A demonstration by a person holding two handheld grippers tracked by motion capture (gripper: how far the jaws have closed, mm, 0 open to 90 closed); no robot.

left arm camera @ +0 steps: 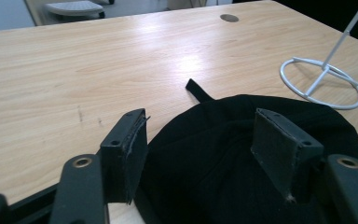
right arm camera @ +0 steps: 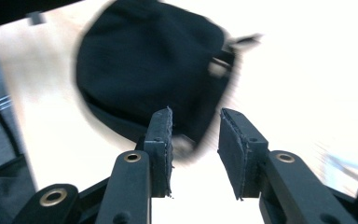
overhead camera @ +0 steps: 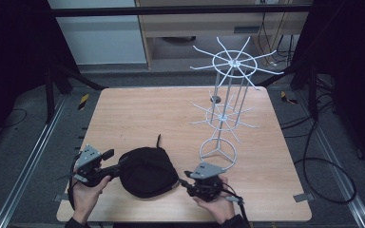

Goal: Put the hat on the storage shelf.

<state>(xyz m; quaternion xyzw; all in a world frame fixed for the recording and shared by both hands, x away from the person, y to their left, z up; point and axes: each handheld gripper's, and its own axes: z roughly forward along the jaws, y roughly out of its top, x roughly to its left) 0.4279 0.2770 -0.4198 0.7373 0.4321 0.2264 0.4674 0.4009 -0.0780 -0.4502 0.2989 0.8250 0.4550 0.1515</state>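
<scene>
cap: black fabric cap (overhead camera: 146,171) is lying near the front edge of the table (overhead camera: 138,111), between the two grippers; soft matte cloth, rounded dome, slightly slumped
strap: a thin black strap (left arm camera: 197,90) is sticking out from the cap's far side, lying flat on the wood
left gripper: left gripper (overhead camera: 116,166) is sitting at the cap's left edge, jaws spread wide. In the left gripper view (left arm camera: 205,147) the jaws are straddling the cap's rim, one pad over bare wood, the other over the cloth; not clamping anything
right gripper: right gripper (overhead camera: 183,183) is sitting just beside the cap's right edge, jaws parted with a narrow gap, nothing between the pads (right arm camera: 193,151)
hands: left hand (overhead camera: 86,192) and right hand (overhead camera: 216,204) are gripping the tool bodies from the bottom edge; forearms are cut off
rack: white wire stand (overhead camera: 225,102) is standing upright behind the right gripper; ring base (left arm camera: 321,84), thin post, two tiers of radiating spokes
table: pale wood grain, smooth, rounded corners, a small dark hole (left arm camera: 229,17) near the far edge
hard to make out: right gripper view is blurred and overexposed, so the cap's edge is smearing and the table is washing out to white; contact with the cap is not readable there
open room: the left and far-left tabletop is bare wood; the cap is sitting close to the front edge
</scene>
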